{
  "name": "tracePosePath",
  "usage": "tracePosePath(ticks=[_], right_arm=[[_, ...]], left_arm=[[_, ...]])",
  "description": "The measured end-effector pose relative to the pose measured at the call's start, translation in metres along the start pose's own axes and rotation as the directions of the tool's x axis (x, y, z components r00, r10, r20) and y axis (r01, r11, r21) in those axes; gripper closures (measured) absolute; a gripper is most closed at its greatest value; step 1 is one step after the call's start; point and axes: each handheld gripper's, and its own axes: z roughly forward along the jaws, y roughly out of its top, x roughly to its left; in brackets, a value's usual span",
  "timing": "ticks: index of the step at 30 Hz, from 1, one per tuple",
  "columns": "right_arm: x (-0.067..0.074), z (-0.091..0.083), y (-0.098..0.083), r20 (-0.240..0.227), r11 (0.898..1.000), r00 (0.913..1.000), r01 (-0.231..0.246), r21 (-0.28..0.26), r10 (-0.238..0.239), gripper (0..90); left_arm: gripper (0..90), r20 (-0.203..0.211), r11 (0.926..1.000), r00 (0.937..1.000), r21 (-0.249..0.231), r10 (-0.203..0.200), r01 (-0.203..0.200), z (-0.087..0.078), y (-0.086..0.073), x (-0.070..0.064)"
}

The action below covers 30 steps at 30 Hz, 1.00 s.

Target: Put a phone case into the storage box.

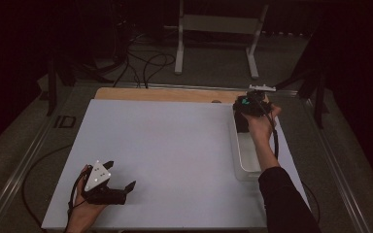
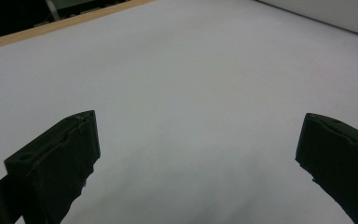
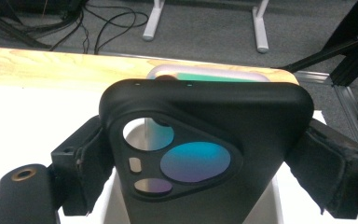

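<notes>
My right gripper (image 1: 248, 101) is at the far right of the table, over the far end of a white tray (image 1: 245, 155). It is shut on a black phone case (image 1: 241, 121). In the right gripper view the phone case (image 3: 205, 112) is clamped across its width between the two jaws of the gripper (image 3: 205, 154), with its camera cut-outs facing me. A rounded green and pink object (image 3: 205, 74) peeks out behind the case's top edge. My left gripper (image 1: 121, 174) rests low at the near left of the white mat (image 1: 175, 145), open, and the gripper (image 2: 200, 149) holds nothing.
The tray's side (image 2: 335, 11) lies far off in the left gripper view. A wooden table edge (image 1: 165, 93) runs along the back of the mat. Beyond it are floor cables (image 1: 145, 63) and a white stand (image 1: 218, 24).
</notes>
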Motion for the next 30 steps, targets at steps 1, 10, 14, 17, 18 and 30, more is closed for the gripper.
tracePosePath(ticks=[1, 10, 14, 17, 18, 30], right_arm=[[-0.001, 0.001, 0.0, 0.0, 1.0, 1.0, -0.005, -0.005, 0.005, 12.9], [-0.007, 0.005, 0.001, -0.008, 0.999, 0.9992, -0.04, -0.008, 0.04, 8.3], [-0.01, 0.004, 0.002, -0.048, 0.999, 0.9981, -0.04, -0.018, 0.039, 7.6], [-0.011, 0.002, 0.003, -0.063, 0.998, 0.9967, -0.054, -0.035, 0.052, 7.5], [-0.012, 0.001, 0.004, -0.066, 0.997, 0.9961, -0.06, -0.04, 0.058, 7.5], [-0.018, -0.011, 0.003, -0.071, 0.998, 0.9972, -0.025, -0.051, 0.022, 7.7]], left_arm=[[0.1, 0.001, 1.0, 1.0, -0.003, -0.001, 0.001, 0.0, 0.0, 0.0], [0.1, 0.003, 1.0, 1.0, -0.002, -0.002, 0.002, 0.0, 0.0, 0.0], [0.1, 0.002, 1.0, 1.0, 0.0, -0.001, 0.001, 0.0, 0.0, -0.001], [0.1, 0.003, 1.0, 1.0, 0.002, 0.0, 0.0, 0.0, 0.0, -0.001], [0.1, 0.003, 1.0, 1.0, 0.002, 0.0, 0.0, 0.0, 0.0, -0.001], [0.1, -0.004, 1.0, 1.0, -0.002, -0.002, 0.002, 0.0, 0.0, -0.001]])
